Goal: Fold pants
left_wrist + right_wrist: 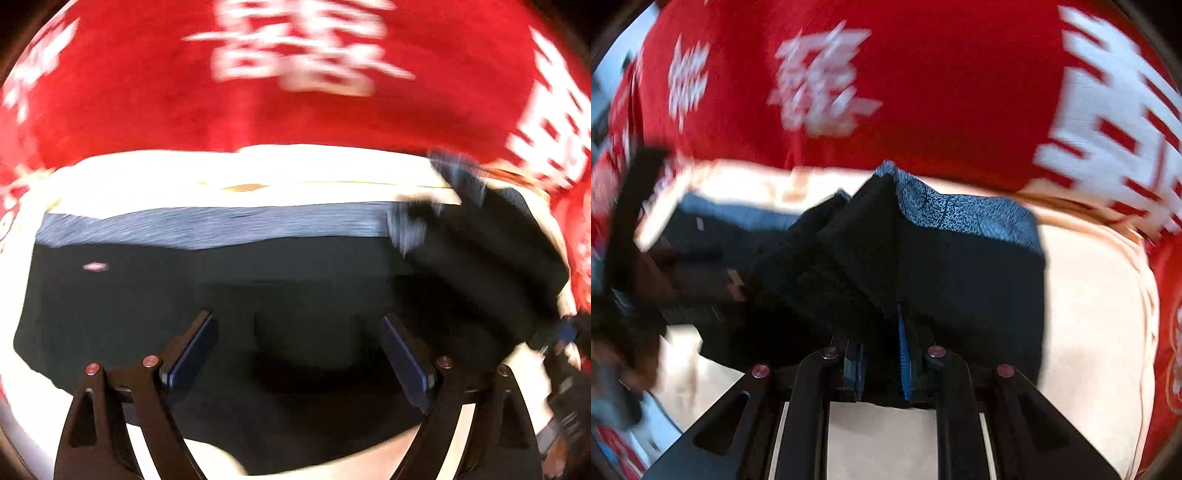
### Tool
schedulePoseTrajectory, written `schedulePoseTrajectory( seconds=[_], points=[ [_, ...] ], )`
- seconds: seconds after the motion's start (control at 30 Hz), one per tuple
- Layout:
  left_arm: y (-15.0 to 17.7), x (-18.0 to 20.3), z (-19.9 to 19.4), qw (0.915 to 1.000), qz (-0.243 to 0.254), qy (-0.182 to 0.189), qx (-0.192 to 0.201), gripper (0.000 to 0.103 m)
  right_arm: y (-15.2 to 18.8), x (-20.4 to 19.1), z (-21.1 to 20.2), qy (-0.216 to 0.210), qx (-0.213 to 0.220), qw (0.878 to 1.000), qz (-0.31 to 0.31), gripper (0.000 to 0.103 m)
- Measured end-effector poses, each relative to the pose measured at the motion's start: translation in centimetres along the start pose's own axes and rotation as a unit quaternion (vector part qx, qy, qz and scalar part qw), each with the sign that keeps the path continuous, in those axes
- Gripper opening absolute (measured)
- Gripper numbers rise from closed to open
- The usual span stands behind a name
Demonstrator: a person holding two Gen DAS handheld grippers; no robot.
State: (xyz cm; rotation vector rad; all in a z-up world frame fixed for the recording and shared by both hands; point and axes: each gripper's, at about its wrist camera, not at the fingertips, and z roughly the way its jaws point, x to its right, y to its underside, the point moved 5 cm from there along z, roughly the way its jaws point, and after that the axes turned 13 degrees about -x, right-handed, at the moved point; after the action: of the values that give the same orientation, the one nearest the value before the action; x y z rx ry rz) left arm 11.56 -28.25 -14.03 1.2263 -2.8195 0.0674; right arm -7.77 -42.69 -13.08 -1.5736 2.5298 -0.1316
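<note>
Left wrist view, blurred: the left tool (297,332) hangs spread wide and empty over dark pants (184,295) lying on a pale surface (258,166) before a red cloth (147,92). The right tool (881,354) pinches a raised fold of them, seemingly near the speckled blue waistband (960,218)

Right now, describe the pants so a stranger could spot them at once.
Start at the red cloth with white characters, then drop to the pale surface before it. The pants lie there: dark fabric with a speckled blue-grey waistband, one part pinched in the right gripper.
</note>
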Motion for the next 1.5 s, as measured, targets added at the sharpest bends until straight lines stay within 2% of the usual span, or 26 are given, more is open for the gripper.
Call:
schedulePoseTrajectory(
  seconds=[0.1, 0.2, 0.23, 0.27, 0.33, 0.37, 0.47, 0.53, 0.6, 0.7, 0.77, 0.8, 0.83, 0.87, 0.93, 1.0, 1.1, 1.17, 1.23, 1.33, 1.4, 1.5],
  points=[
    [0.2, -4.2, 0.1, 0.9997, -0.024, -0.008, -0.002, 0.090, 0.2, -3.6, 3.1, 0.038, -0.025, 0.999, -0.030, 0.017],
    [0.6, -5.7, -0.3, 0.9995, -0.032, -0.001, -0.005, 0.090, 1.0, -6.0, 4.3, 0.102, -0.037, 0.992, -0.059, 0.021],
    [0.7, -5.9, -0.5, 0.9995, -0.031, 0.003, -0.004, 0.090, 1.4, -6.5, 4.0, 0.117, -0.034, 0.990, -0.067, 0.026],
    [0.6, -5.9, -0.7, 0.9996, -0.029, 0.008, -0.003, 0.090, 1.7, -6.9, 3.6, 0.120, -0.034, 0.989, -0.076, 0.038],
    [0.2, -6.2, -1.3, 0.9995, -0.019, 0.026, -0.004, 0.090, 2.6, -7.1, 2.4, 0.090, -0.037, 0.992, -0.081, 0.055],
    [0.2, -5.2, -1.7, 0.9991, -0.011, 0.040, -0.006, 0.090, 3.2, -6.8, 1.4, 0.070, -0.035, 0.994, -0.072, 0.056],
    [0.3, -2.1, -3.2, 0.9949, 0.029, 0.097, -0.008, 0.090, 4.3, -4.7, -0.9, 0.056, -0.029, 0.998, -0.027, 0.056],
    [0.2, 0.0, -3.9, 0.9913, 0.057, 0.119, -0.007, 0.090, 4.9, -2.7, -1.5, 0.041, -0.038, 0.998, 0.012, 0.056],
    [-0.5, 4.5, -3.5, 0.9871, 0.085, 0.134, -0.017, 0.090, 5.6, -0.6, -1.5, 0.024, -0.054, 0.997, 0.057, 0.056],
    [-1.6, 7.2, -1.8, 0.9847, 0.099, 0.140, -0.033, 0.089, 6.5, 1.5, -1.4, 0.009, -0.064, 0.993, 0.095, 0.056],
    [-2.1, 8.1, -0.8, 0.9832, 0.096, 0.148, -0.045, 0.066, 7.1, 2.4, -1.2, 0.002, -0.066, 0.992, 0.108, 0.053],
    [-2.1, 8.4, -0.4, 0.9823, 0.095, 0.151, -0.056, 0.061, 7.2, 2.7, -1.2, -0.003, -0.066, 0.991, 0.114, 0.050],
    [-2.2, 8.4, 0.3, 0.9811, 0.092, 0.155, -0.070, 0.050, 7.4, 3.1, -1.2, -0.010, -0.067, 0.990, 0.120, 0.045],
    [-2.2, 8.7, 1.0, 0.9782, 0.092, 0.164, -0.087, 0.030, 7.6, 3.4, -1.1, -0.015, -0.068, 0.990, 0.125, 0.040],
    [-1.8, 8.9, 1.5, 0.9756, 0.099, 0.164, -0.107, 0.005, 7.8, 3.7, -1.3, -0.021, -0.069, 0.989, 0.132, 0.034],
    [-1.2, 8.7, 0.1, 0.9729, 0.109, 0.176, -0.102, 0.005, 7.8, 4.3, -1.7, -0.028, -0.066, 0.988, 0.139, 0.033],
    [-0.1, 7.9, -0.8, 0.9753, 0.139, 0.145, -0.091, 0.005, 7.5, 5.9, -2.8, -0.038, -0.052, 0.987, 0.145, 0.033],
    [0.9, 7.0, -0.1, 0.9761, 0.142, 0.129, -0.101, 0.005, 6.6, 7.2, -3.0, -0.040, -0.044, 0.987, 0.149, 0.033],
    [1.5, 6.9, 0.5, 0.9764, 0.137, 0.128, -0.107, 0.005, 5.9, 8.6, -2.8, -0.036, -0.043, 0.987, 0.152, 0.033],
    [1.8, 7.3, 0.6, 0.9790, 0.141, 0.115, -0.091, 0.005, 3.8, 10.5, -2.4, -0.048, -0.030, 0.986, 0.156, 0.033],
    [1.9, 7.2, 0.7, 0.9800, 0.132, 0.120, -0.089, 0.005, 2.2, 10.6, -1.2, -0.059, -0.029, 0.987, 0.148, 0.033],
    [1.7, 6.8, 0.7, 0.9825, 0.107, 0.128, -0.083, 0.005, 1.2, 9.3, 2.3, -0.054, -0.063, 0.987, 0.135, 0.036]
  ],
)
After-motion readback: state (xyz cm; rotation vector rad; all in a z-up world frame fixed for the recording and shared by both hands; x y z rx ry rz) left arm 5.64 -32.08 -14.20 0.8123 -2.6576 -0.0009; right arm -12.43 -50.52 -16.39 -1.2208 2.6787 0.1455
